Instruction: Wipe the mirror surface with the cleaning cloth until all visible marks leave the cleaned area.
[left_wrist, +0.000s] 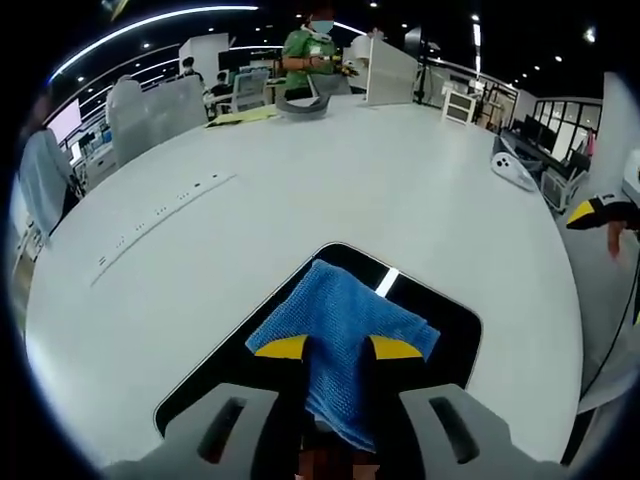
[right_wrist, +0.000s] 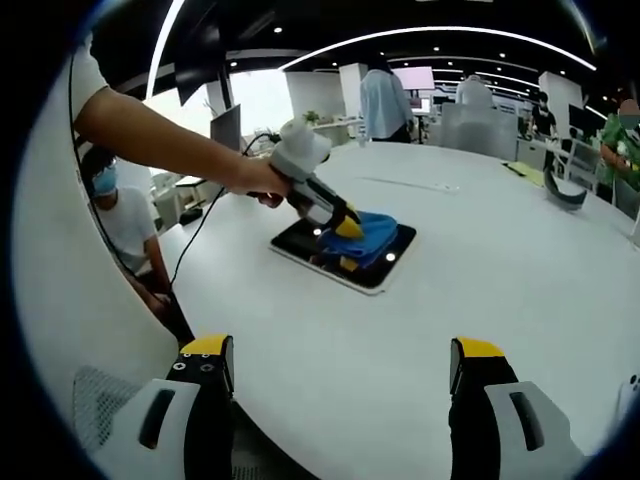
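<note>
Mirror (left_wrist: 440, 330) lies flat on white table (left_wrist: 330, 180), bare room all around. Left gripper (left_wrist: 336, 350) pinches blue cloth (left_wrist: 335, 315); right gripper (right_wrist: 343, 362) fingers spread.

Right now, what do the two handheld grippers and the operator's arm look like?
The left gripper has a light grey body, black jaws with yellow tips, and a black cable trailing from its rear. The right gripper matches: grey housings with dark slots, black jaws, yellow-capped tips. The person's arm holding the left gripper is bare below a short white sleeve.
</note>
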